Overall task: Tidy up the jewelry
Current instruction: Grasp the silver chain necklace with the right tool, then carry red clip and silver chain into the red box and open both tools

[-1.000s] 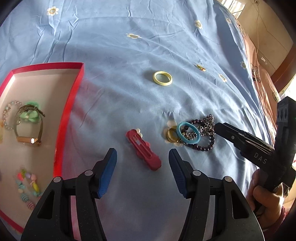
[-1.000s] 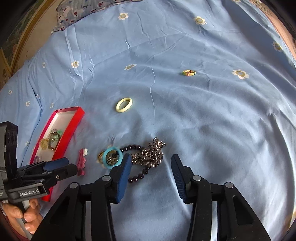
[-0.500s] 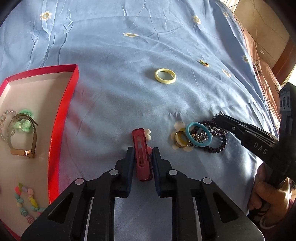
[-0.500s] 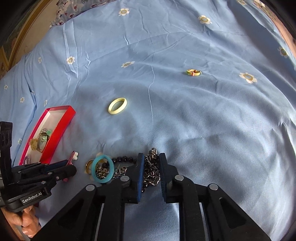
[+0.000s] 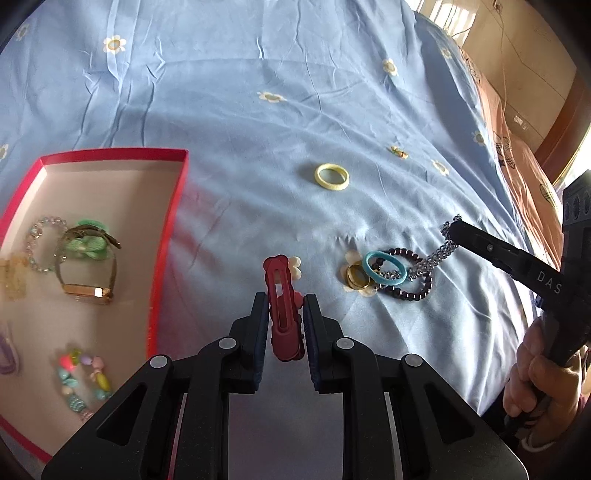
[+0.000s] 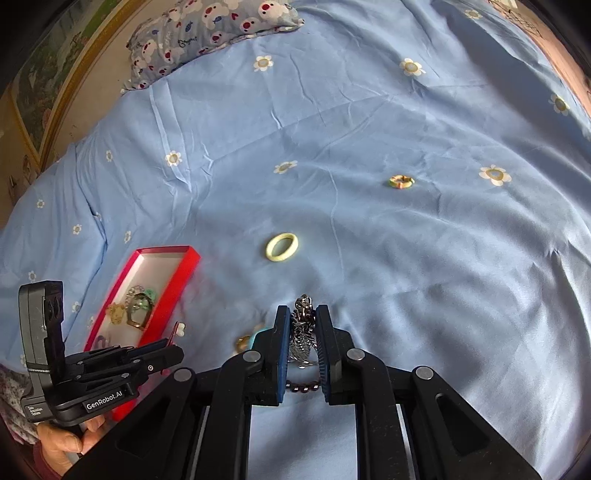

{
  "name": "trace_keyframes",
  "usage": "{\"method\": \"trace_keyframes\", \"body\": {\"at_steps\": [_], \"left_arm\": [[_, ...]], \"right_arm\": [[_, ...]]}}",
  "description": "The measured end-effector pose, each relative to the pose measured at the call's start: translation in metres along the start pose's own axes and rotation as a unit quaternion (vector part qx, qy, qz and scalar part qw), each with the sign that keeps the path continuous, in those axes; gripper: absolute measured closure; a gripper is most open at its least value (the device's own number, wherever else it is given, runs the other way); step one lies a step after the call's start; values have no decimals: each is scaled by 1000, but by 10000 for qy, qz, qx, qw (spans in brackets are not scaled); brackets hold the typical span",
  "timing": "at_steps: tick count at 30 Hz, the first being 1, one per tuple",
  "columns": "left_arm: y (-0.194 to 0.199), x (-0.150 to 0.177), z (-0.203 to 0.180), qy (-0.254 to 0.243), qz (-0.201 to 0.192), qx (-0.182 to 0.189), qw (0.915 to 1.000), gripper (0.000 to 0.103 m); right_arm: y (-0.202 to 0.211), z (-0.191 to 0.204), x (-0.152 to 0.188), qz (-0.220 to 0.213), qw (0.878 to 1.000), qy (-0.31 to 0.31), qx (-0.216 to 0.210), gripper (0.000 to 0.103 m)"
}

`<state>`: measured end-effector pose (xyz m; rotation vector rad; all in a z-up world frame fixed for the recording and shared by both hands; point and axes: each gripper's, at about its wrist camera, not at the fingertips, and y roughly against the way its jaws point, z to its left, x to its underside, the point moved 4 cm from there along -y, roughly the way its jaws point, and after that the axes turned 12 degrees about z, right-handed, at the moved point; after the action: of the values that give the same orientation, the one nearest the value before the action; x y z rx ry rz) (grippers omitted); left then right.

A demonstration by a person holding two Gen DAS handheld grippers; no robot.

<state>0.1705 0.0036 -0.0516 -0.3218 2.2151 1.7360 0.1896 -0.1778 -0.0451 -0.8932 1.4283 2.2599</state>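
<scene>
My left gripper point(image 5: 284, 302) is shut on a dark red hair clip point(image 5: 281, 302) and holds it just above the blue bedsheet. My right gripper point(image 6: 302, 314) is shut on a silver chain point(image 6: 301, 332), which trails down to a dark bead bracelet point(image 5: 410, 273) and a teal ring point(image 5: 384, 267) beside a gold ring point(image 5: 356, 278). A red tray point(image 5: 166, 240) at the left holds a gold watch point(image 5: 88, 266), a green bow, a clear bead bracelet and a coloured bead bracelet. A yellow ring point(image 5: 331, 176) lies farther out.
A small multicoloured ring point(image 6: 401, 181) lies far out on the sheet. A patterned pillow point(image 6: 207, 33) lies at the head of the bed. An orange blanket point(image 5: 517, 147) runs along the right edge.
Both grippers went from open to shut: the left closed on the red hair clip, the right on the silver chain. Both have since lifted their pieces slightly.
</scene>
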Motion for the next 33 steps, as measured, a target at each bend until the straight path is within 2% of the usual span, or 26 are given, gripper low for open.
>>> {"method": "trace_keyframes", "body": {"at_steps": [7, 14, 33], "left_arm": [[29, 6, 17, 111, -240, -38, 9996, 86], [51, 18, 51, 416, -384, -160, 9983, 86], [89, 59, 150, 1343, -572, -555, 9877, 86]], "right_arm": [[18, 37, -6, -238, 9991, 302, -179, 90], [25, 81, -15, -360, 9959, 668, -498, 90], [-15, 199, -1, 92, 9803, 1483, -1299, 90]]}}
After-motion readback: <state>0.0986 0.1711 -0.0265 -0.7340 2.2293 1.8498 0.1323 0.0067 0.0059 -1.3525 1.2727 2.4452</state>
